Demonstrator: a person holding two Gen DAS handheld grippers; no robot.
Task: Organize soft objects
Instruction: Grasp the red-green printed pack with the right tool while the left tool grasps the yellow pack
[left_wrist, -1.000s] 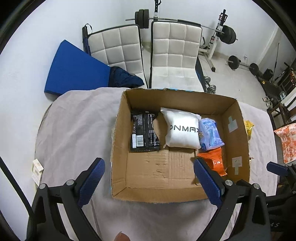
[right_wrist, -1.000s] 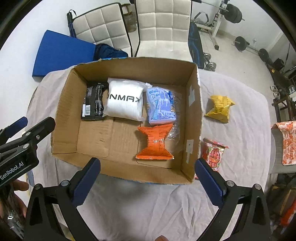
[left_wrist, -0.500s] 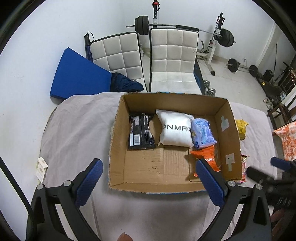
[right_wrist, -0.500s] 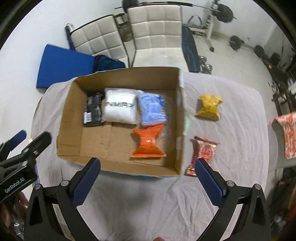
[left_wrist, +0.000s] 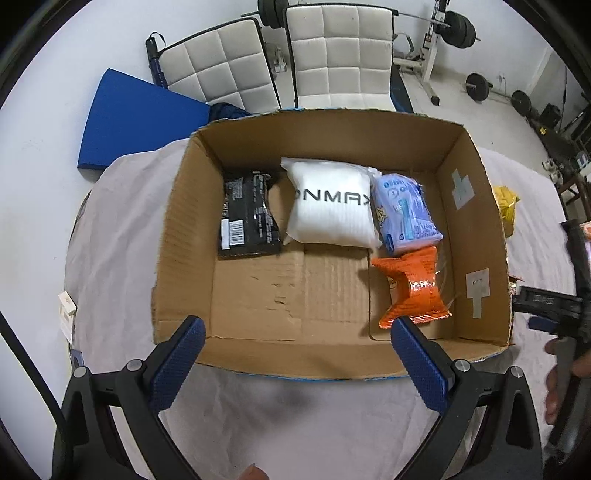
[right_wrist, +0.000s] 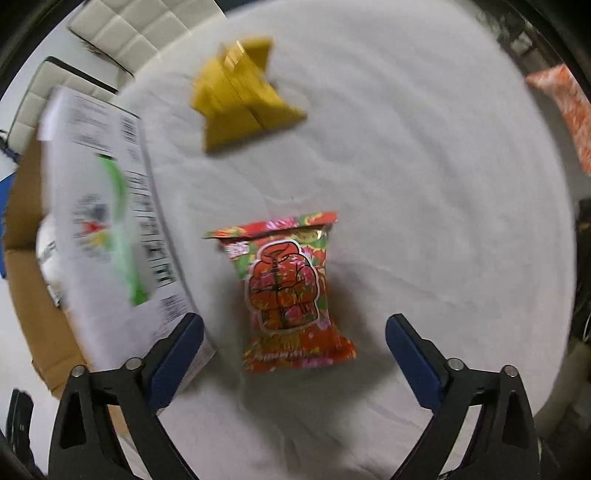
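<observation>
An open cardboard box (left_wrist: 476, 206) sits on the white-clothed table. Inside lie a black packet (left_wrist: 247, 218), a white ONMAX pack (left_wrist: 332, 206), a blue packet (left_wrist: 404, 214) and an orange packet (left_wrist: 412, 288). My left gripper (left_wrist: 295, 354) is open and empty over the box's near wall. My right gripper (right_wrist: 293, 354) is open, low over a red flowered packet (right_wrist: 286, 288) that lies on the cloth between its fingers. A yellow packet (right_wrist: 242, 96) lies farther away, also seen in the left wrist view (left_wrist: 506, 206). The box's labelled outer wall (right_wrist: 110, 229) stands left of the red packet.
Two white padded chairs (left_wrist: 340, 51) and a blue mat (left_wrist: 136, 122) stand behind the table. Gym weights (left_wrist: 458, 29) are at the back right. A small white card (left_wrist: 66, 310) lies at the table's left edge. An orange patterned cloth (right_wrist: 565, 110) is beyond the table's right edge.
My right gripper has swung right and down from over the box to just above the red flowered packet. My left gripper has moved closer to the box. Both stay open.
</observation>
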